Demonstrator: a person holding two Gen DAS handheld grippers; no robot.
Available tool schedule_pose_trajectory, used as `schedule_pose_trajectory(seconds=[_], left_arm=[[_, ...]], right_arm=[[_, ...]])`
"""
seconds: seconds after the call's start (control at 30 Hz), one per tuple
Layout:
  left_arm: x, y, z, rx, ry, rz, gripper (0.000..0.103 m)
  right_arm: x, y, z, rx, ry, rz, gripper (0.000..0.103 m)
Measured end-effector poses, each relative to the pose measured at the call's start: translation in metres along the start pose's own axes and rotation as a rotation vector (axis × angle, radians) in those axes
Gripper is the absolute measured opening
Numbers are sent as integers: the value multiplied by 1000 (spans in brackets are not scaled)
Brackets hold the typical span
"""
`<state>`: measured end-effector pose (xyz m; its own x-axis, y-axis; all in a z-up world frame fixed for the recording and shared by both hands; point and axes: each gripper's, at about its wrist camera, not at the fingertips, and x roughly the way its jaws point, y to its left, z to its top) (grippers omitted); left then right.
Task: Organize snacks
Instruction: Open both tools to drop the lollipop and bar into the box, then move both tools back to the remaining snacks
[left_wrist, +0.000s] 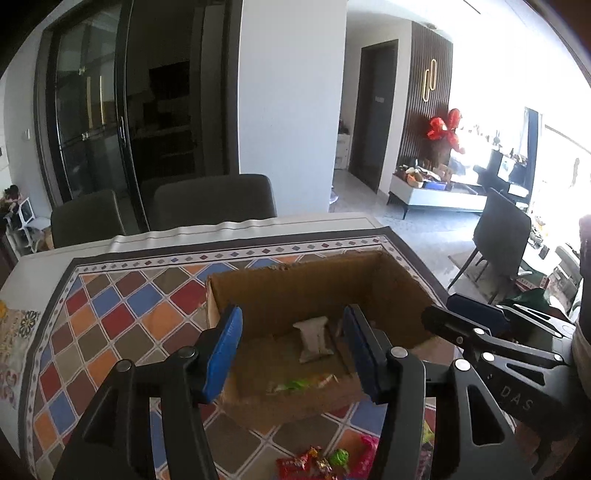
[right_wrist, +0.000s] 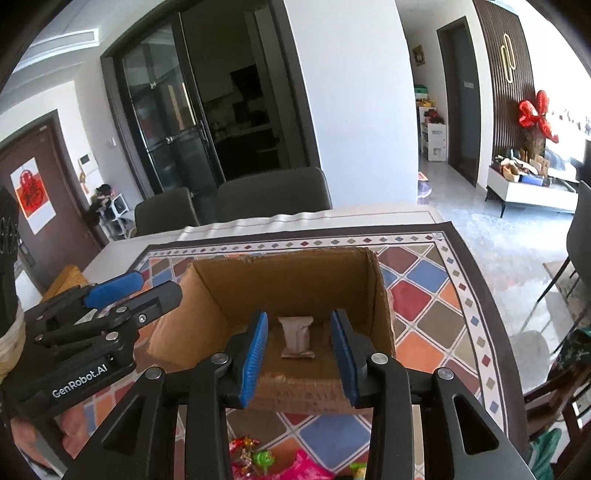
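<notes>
Left wrist: left gripper (left_wrist: 291, 350) spread wide, empty, above cardboard box (left_wrist: 295, 284) holding beige snack packet (left_wrist: 314, 339) and green-striped wrapper (left_wrist: 306, 384).

Right wrist: right gripper (right_wrist: 299, 354) likewise parted, empty; bright candies (right_wrist: 255, 458) on tablecloth (right_wrist: 424, 295).

cardboard box (right_wrist: 295, 280): open-topped, beyond the jaws | beige snack packet (right_wrist: 296, 336): flat inside, ahead between jaws | wrapped candies (left_wrist: 317, 461): loose, below jaws
</notes>
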<state>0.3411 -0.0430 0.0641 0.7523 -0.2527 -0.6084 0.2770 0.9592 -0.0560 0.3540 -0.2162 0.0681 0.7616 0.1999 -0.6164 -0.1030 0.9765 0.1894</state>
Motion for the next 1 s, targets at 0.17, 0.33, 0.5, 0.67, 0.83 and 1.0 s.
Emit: schedule_pose_trajectory(seconds=[0.17,0.33,0.5,0.67,0.83,1.0], left_arm=[[-17,-10,-13,20,-11,-21,56],[-31,-25,-28,55,-24,-37,56],[-34,-37,-39,71,-5,-61,56],[-30,-45,-52,72,25,-82,56],[-26,-55,-67,95,47,-102,56],[-20,-64,-81,109,74,-122,56]], right_arm=[[-19,-2,-12,4,-6,1,37],[-35,-4,-27,-9,-10,0,37],[-45,-11,-40,-7,-2,0,37],[-47,-18,-55,-5,20,-5,37],[-45,-27,-71,13,49,-3,37],[-42,-35,-84,32,79,-1,37]])
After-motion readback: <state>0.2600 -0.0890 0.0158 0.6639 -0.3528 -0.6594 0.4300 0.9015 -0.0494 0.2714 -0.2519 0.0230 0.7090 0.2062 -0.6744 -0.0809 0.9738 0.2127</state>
